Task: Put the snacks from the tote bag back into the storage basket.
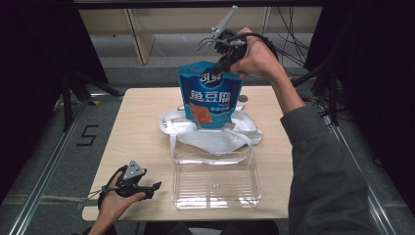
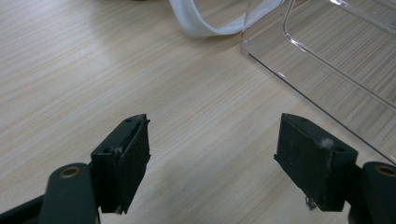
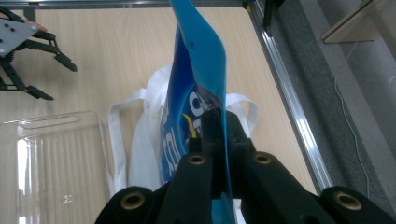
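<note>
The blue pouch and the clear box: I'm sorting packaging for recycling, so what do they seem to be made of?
Blue pouch: thin glossy plastic film, judging by its sheen and flexing edge. Clear box: rigid transparent plastic with shiny highlights; the table's wood grain shows through.

A clear plastic tray [image 1: 215, 188] is seen near the front edge of the wooden table [image 1: 142, 137].

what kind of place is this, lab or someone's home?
Likely a lab recording rig: a lone wooden table inside a metal frame, dark curtains at the sides, loose cables behind.
</note>
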